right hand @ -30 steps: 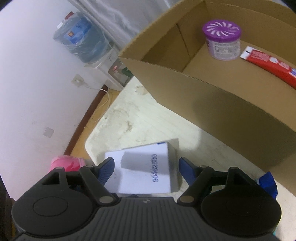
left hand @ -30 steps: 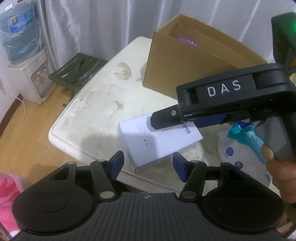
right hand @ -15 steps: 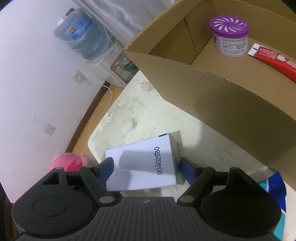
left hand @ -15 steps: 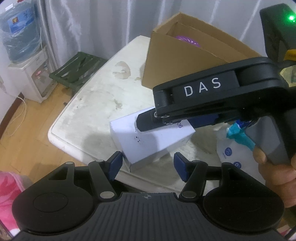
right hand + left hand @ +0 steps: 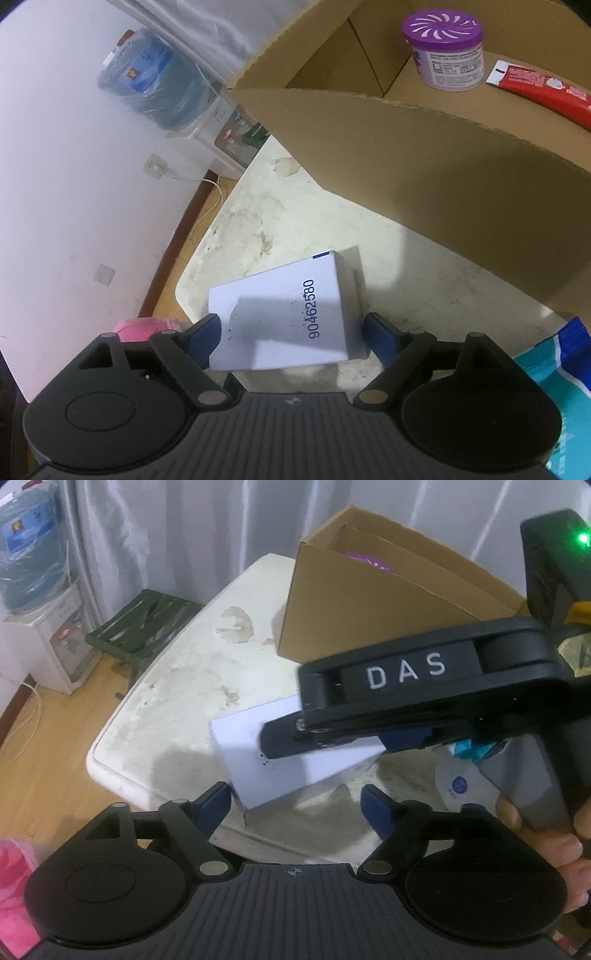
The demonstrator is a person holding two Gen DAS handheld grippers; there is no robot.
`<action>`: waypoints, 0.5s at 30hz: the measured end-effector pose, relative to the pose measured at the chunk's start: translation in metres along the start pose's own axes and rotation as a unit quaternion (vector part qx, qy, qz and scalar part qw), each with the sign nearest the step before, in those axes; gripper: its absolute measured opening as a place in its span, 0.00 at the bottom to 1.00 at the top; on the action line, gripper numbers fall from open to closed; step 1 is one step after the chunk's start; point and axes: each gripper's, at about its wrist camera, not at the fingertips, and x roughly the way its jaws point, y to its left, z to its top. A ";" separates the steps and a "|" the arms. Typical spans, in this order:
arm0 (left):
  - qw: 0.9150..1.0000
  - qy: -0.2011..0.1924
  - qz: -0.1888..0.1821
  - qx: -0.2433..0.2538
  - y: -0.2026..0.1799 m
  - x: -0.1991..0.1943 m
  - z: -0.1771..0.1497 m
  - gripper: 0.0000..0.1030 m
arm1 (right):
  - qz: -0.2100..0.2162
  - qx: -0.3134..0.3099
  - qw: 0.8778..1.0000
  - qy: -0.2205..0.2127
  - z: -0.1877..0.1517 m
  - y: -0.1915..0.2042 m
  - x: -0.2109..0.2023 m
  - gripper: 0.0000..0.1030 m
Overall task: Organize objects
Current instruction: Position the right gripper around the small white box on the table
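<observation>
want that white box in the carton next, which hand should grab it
Right. The right tongs are open with the white rectangular cardboard box between their blue pads, above it. The left tongs, also open, sit farther back, the right tool blocking them.

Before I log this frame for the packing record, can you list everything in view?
white box: one, white with blue digits, on the table near its corner, between the right gripper's fingers
cardboard box: one, brown, open, on the table behind the white box
air freshener jar: one, purple lid, inside the cardboard box
tube: one, red, inside the cardboard box beside the jar
packet: one, teal and blue, table, right edge
table: one, stained white
water dispenser: one, white with blue bottle, floor
stool: one, green, floor
right hand-held gripper: open, astride the white box
left hand-held gripper: open, holding nothing
</observation>
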 end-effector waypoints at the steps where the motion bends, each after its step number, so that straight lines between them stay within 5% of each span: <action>1: 1.000 0.000 0.000 0.002 0.000 0.001 -0.001 0.78 | 0.000 0.000 1.000 0.000 0.000 0.001 0.001 0.90; 3: 1.000 0.002 -0.005 0.002 0.002 0.004 -0.002 0.78 | 0.003 0.002 1.000 0.003 -0.001 0.003 0.003 1.00; 15: 0.996 -0.022 -0.077 -0.044 0.019 0.011 -0.011 1.00 | 0.006 0.007 1.000 0.028 0.001 0.001 0.001 1.00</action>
